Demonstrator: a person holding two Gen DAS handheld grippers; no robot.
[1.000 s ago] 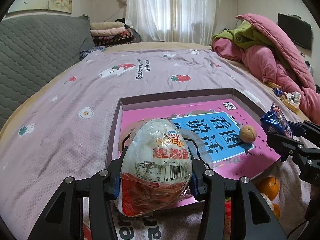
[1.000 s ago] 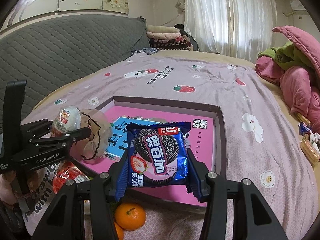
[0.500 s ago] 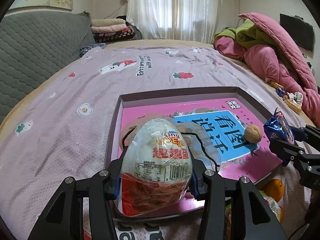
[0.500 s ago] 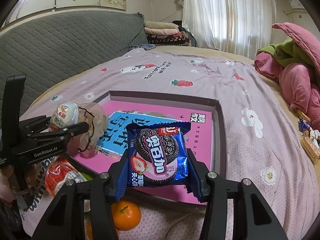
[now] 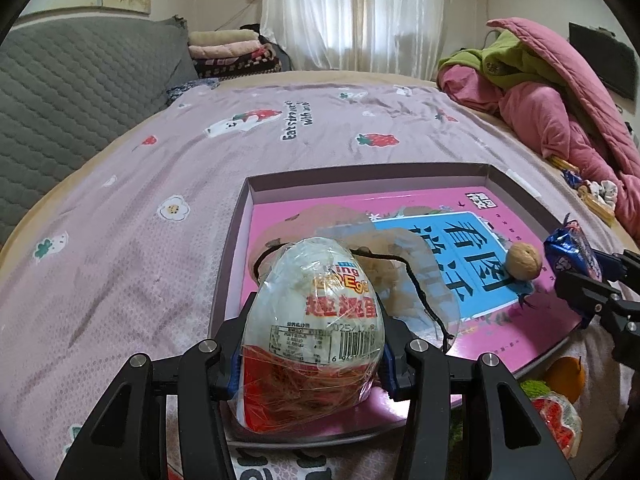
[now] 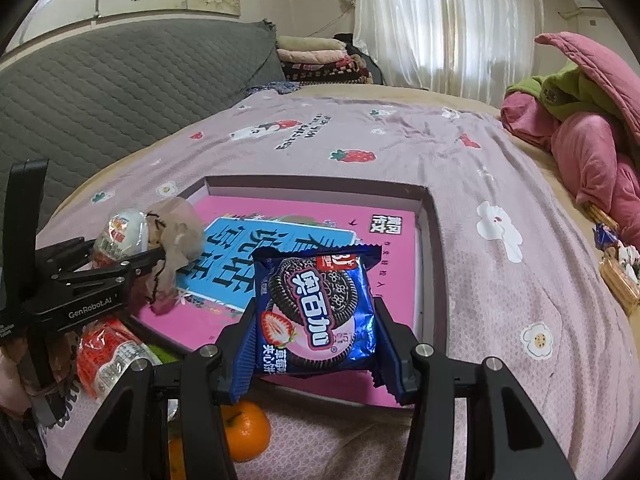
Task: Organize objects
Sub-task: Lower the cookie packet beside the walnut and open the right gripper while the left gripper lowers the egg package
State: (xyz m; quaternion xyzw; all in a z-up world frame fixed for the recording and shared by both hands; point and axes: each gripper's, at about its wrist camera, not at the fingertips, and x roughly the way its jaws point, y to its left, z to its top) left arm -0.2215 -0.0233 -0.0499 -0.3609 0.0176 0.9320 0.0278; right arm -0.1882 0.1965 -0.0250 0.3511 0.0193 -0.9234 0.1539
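Observation:
My left gripper point(image 5: 314, 344) is shut on a wrapped white-and-red toy egg point(image 5: 316, 332), held above the near left corner of a shallow box point(image 5: 360, 178) with a pink and blue printed bottom. My right gripper point(image 6: 316, 320) is shut on a blue cookie packet point(image 6: 318, 304), held above the box's near edge point(image 6: 320, 184). In the box lie a beige drawstring pouch point(image 5: 384, 256) and a walnut point(image 5: 523, 260). The egg point(image 6: 122, 236) and left gripper point(image 6: 108, 268) show at the left of the right wrist view; the packet point(image 5: 572, 252) shows at the right of the left wrist view.
The box sits on a pink printed bedsheet point(image 5: 160, 208). Tangerines point(image 6: 244, 428) and a red-and-white snack bag point(image 6: 108, 356) lie on the sheet in front of the box. A grey headboard point(image 6: 120, 80) is on the left, heaped pink and green quilts point(image 5: 560, 92) on the right.
Both grippers have moved a little forward over the box with their loads still held. The box looks closer and larger in both views.

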